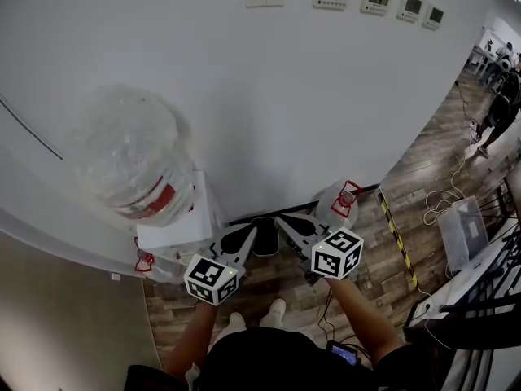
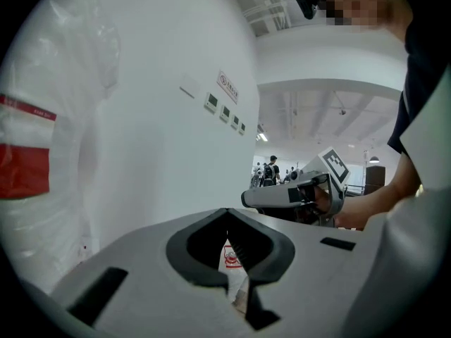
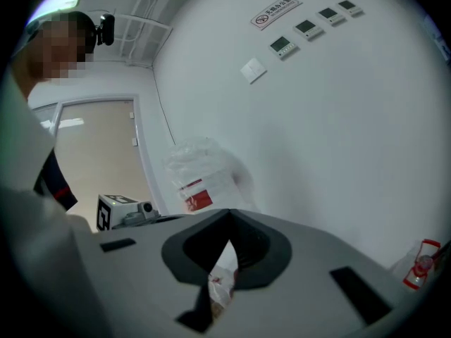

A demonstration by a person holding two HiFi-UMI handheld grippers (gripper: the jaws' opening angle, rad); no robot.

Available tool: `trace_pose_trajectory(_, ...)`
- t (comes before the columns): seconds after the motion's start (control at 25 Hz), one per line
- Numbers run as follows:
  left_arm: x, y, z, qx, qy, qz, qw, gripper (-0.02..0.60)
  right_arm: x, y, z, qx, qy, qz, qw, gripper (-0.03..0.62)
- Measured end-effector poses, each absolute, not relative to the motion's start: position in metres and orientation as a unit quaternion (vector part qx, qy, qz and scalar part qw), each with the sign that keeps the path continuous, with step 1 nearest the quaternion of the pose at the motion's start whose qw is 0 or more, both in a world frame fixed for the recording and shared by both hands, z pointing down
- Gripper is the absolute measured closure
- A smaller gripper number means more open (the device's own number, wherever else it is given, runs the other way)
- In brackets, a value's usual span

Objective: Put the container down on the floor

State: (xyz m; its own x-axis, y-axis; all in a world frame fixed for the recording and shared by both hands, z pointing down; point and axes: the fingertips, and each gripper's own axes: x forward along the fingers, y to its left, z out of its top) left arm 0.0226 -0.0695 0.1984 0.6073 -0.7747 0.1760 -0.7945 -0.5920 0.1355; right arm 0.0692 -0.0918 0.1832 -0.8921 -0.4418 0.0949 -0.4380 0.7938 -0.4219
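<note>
To your left, a big clear water bottle [image 1: 130, 157] sits on a white box-shaped cabinet [image 1: 175, 230] against the smooth white wall [image 1: 285, 96]. It is wrapped in crinkled film and banded with a red label. Below the cabinet's edge, a small clear plastic piece with a red fitting [image 1: 145, 261] shows near the floor, too hidden to read further.

Your left tool [image 2: 227, 213] is clenched. Its grey moulded jaws meet at the tips, and the black ribbed pads hold nothing. Beside it, your right tool [image 3: 229, 213] is clenched and empty as well, tips together. Both tools hang above the brown wood-plank floor [image 1: 383, 267], each with its black-and-white marker cube towards you.

Just right of the right tool, the rounded clear plastic container with a red cap [image 1: 342, 198] stands on the floor by the wall. It looks clear of both tools. Farther right, a yellow-and-black striped tape [image 1: 397, 235] runs across the planks.
</note>
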Motion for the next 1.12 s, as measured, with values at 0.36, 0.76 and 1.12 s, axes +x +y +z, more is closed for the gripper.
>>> trace_pose_trajectory(0.36,-0.002,-0.062,0.164,0.895,-0.437,0.025,0.089,0.563,0.046,-0.077,0.159,-0.234,0.95,-0.208,0.018,0.565)
trace_pose_trajectory(0.76,-0.039,-0.013,0.136,0.906,-0.42,0.014,0.055,0.563,0.004,-0.029,0.14,-0.253,0.947,-0.199,0.025,0.565)
trace_pose_trajectory(1.12,-0.075,0.035,0.128,0.91,-0.41,-0.002,0.052,0.563,-0.034,0.02,0.123,-0.27,0.946,-0.177,0.026,0.565)
